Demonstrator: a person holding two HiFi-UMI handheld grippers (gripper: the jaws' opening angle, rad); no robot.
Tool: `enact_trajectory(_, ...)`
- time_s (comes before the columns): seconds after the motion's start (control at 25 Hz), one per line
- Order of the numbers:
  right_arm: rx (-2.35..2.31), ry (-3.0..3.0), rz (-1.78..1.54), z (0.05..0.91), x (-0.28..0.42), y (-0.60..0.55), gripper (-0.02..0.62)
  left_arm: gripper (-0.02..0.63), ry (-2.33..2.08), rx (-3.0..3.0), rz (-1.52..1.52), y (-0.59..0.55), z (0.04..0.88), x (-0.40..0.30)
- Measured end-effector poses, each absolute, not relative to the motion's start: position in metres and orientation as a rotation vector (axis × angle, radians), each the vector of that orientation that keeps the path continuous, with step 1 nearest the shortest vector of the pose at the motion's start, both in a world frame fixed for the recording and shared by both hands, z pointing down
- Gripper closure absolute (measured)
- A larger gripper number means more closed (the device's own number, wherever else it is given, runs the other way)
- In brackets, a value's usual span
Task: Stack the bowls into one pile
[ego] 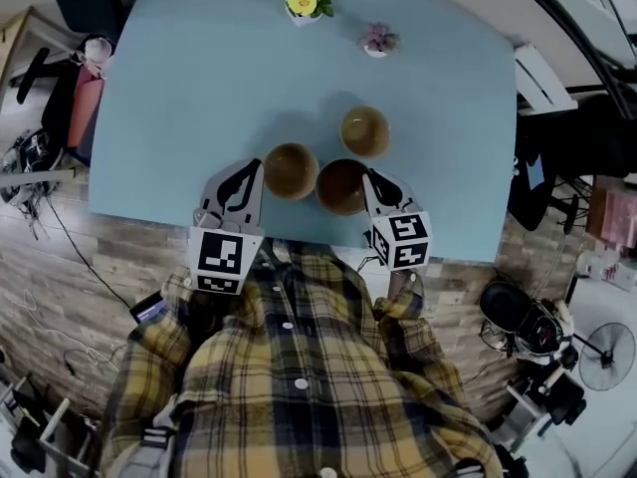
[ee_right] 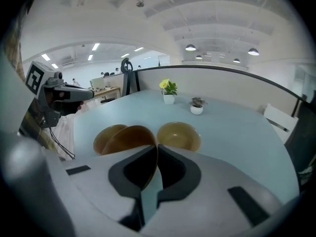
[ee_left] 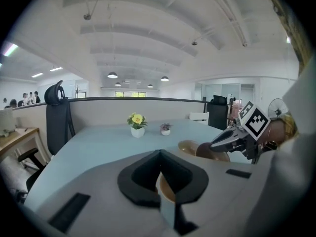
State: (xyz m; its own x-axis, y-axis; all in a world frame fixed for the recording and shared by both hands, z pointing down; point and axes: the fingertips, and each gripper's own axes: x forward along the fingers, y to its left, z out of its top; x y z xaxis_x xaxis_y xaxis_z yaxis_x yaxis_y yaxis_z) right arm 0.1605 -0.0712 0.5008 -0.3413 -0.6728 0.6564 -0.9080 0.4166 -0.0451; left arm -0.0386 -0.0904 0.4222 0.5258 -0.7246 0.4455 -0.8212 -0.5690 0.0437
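Three brown bowls sit close together near the front edge of the light blue table (ego: 189,88). My left gripper (ego: 261,165) is shut on the left rim of the left bowl (ego: 294,172). In the left gripper view that bowl (ee_left: 167,189) shows only through the gap under the closed jaws. My right gripper (ego: 366,174) is shut on the right wall of the middle bowl (ego: 340,187). This bowl (ee_right: 126,137) tilts up between the jaws, leaning over the left bowl (ee_right: 104,136). The third bowl (ego: 364,131) stands alone a little farther back.
A small pot of yellow flowers (ego: 303,0) and a small pink plant (ego: 377,40) stand at the table's far side. Chairs and cables lie on the floor around the table. My plaid-shirted body is right at the front edge.
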Motion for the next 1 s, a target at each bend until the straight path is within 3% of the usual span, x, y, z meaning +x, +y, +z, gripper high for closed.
enact_trajectory(0.52,1.068,-2.308,0.368,0.468,0.086,-0.124,0.577,0.615,-1.597,2.314,0.513,-0.082,0.423,-0.101)
enact_trajectory(1.0,0.821,-2.360,0.410,0.500,0.026,-0.126,0.577,0.615,-1.717,2.178,0.506,-0.072,0.430,-0.128)
